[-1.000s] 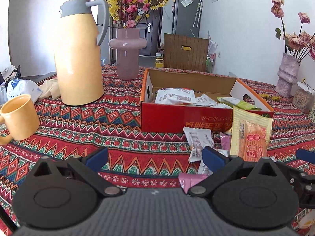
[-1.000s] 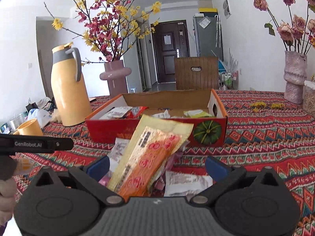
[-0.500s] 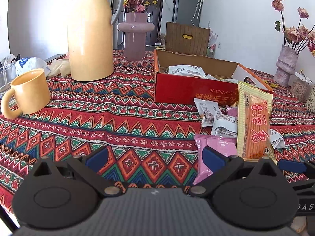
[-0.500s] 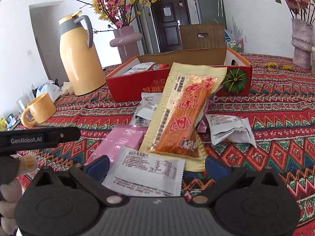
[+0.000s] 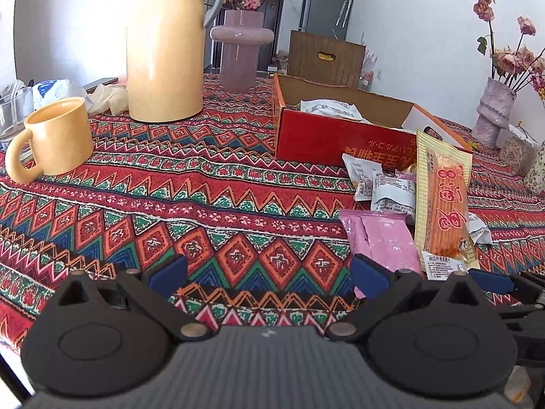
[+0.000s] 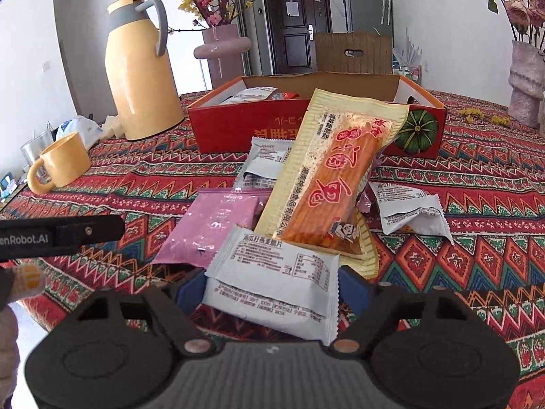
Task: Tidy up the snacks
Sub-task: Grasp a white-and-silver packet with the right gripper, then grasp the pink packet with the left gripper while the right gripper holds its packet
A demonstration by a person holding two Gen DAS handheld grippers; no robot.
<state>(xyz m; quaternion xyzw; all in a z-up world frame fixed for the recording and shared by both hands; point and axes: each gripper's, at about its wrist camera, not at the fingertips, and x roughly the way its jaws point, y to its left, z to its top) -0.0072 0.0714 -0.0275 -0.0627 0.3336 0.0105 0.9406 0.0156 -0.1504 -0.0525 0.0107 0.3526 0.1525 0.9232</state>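
- Our right gripper (image 6: 272, 291) has just been closing; the grey-white snack packet (image 6: 272, 286) lies between its blue pads, edges at both, though we cannot tell whether they press.
- Our left gripper (image 5: 269, 277) gapes, nothing but tablecloth (image 5: 170, 204) between (the pink packet (image 5: 385, 242) sits just beyond its right finger).

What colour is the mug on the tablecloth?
Pale yellow-orange, matching the thermos; the mug shows best in the left wrist view.
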